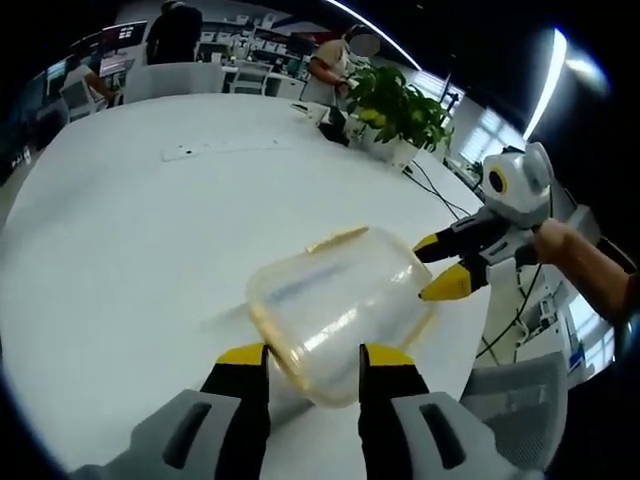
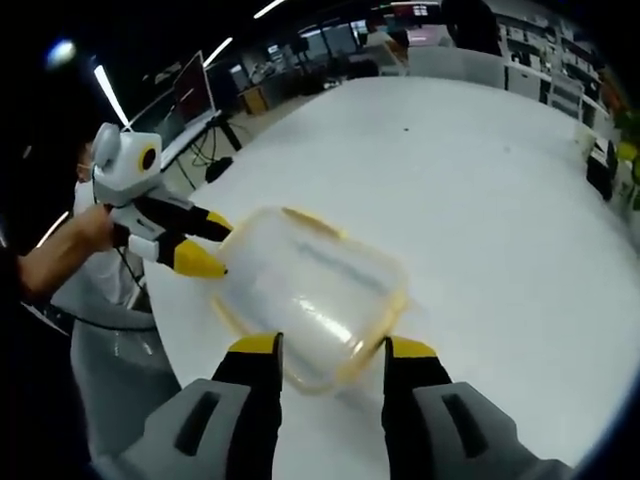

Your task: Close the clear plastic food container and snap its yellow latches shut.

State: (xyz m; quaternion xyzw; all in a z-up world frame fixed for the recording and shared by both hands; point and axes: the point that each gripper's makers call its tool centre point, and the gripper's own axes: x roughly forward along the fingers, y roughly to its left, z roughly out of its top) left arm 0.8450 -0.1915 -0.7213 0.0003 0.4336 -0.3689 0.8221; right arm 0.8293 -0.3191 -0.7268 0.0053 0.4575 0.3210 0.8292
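Holding a clear plastic food container (image 1: 335,310) w/ yellow latches between two grippers near the edge of a white table (image 1: 140,230), we see its lid on. Left gripper (image 1: 313,357) has jaws apart, straddling one end; right gripper (image 1: 447,265) has jaws apart at the opposite end. Risk, we judge: uneven push could slide the container off the edge, or leave a latch (image 1: 337,237) unsnapped. Potted plant (image 1: 395,105) sits far back.

Clear container (image 1: 340,305), yellow latches (image 1: 336,238), white table (image 1: 130,240), yellow-tipped tools (image 1: 315,356)
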